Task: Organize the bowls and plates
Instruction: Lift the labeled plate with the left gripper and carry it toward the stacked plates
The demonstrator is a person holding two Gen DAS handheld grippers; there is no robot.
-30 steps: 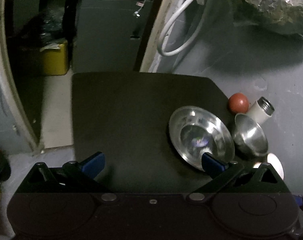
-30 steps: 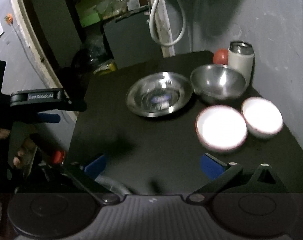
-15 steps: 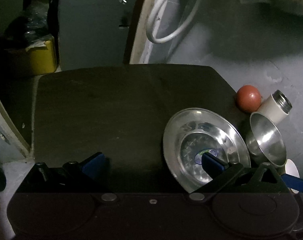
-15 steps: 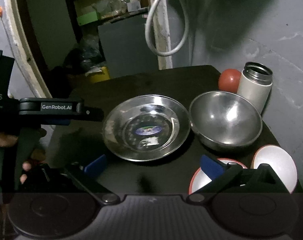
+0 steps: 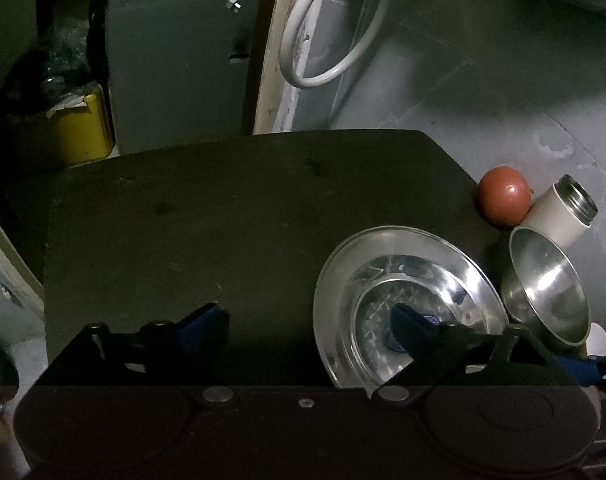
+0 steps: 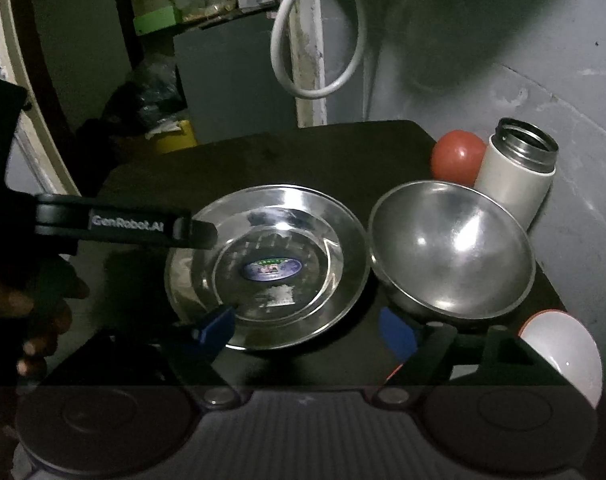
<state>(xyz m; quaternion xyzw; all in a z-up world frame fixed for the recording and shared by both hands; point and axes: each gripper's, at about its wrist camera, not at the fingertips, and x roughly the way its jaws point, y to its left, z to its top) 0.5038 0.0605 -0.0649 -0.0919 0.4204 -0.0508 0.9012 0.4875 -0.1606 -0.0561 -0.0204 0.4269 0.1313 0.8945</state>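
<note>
Steel, shallow round plate (image 6: 267, 266) sits mid-table, between my spread right gripper (image 6: 307, 330) fingers; only this view shows the white bowl (image 6: 563, 354) at four o'clock. My left gripper (image 5: 307, 326) gapes, grasping nothing.

A dark table (image 6: 287, 152) with rounded corners stands against a grey wall. On it lie a shallow steel plate (image 6: 269, 266) and, just right of it, a deeper steel bowl (image 6: 451, 252). Behind the bowl, at the far right corner, stand a red ball (image 6: 455, 156) and an open white flask (image 6: 517, 176). A white bowl (image 6: 563, 348) sits at the near right edge
</note>
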